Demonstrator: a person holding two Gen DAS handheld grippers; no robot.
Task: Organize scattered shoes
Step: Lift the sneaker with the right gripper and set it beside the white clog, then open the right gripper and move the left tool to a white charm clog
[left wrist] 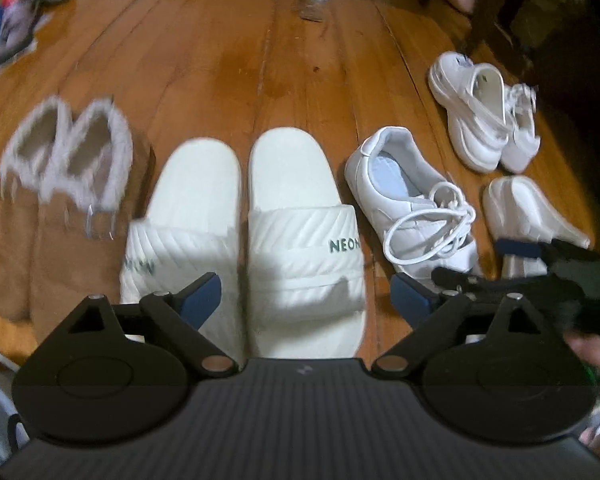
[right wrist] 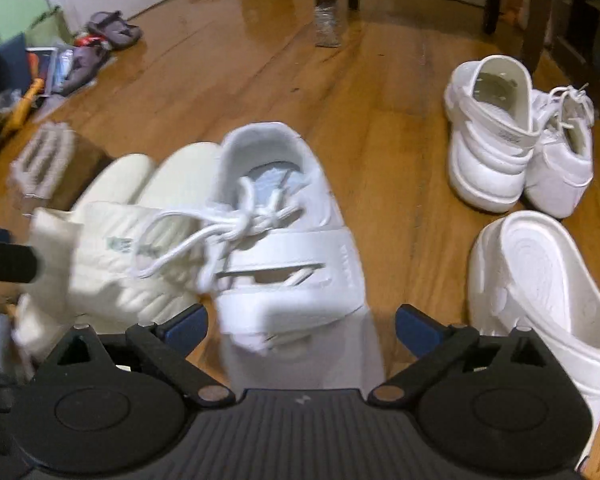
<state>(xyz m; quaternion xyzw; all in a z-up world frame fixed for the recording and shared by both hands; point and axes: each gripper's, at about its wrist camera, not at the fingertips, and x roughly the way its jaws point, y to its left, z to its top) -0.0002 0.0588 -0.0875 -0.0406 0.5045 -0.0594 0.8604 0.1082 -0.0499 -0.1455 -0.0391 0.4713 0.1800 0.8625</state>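
On the wood floor, a pair of white NEON slides [left wrist: 300, 232] lies side by side in front of my open left gripper [left wrist: 306, 298]. A pair of brown fur-lined boots [left wrist: 60, 184] lies to their left, and a white laced sneaker [left wrist: 412, 204] to their right. My right gripper [right wrist: 302, 330] is open, with that sneaker [right wrist: 288, 220] between its fingers, toe toward me. A white clog [right wrist: 540, 288] lies on its side at the right. Another white clog [right wrist: 488, 136] and a second white sneaker [right wrist: 564, 160] stand together farther back.
Grey sandals [right wrist: 112, 30] and a clutter of bags and papers [right wrist: 32, 68] lie at the far left. Dark table or chair legs [right wrist: 328, 0] stand at the back, one foot wrapped in plastic. The right gripper shows in the left wrist view [left wrist: 540, 260].
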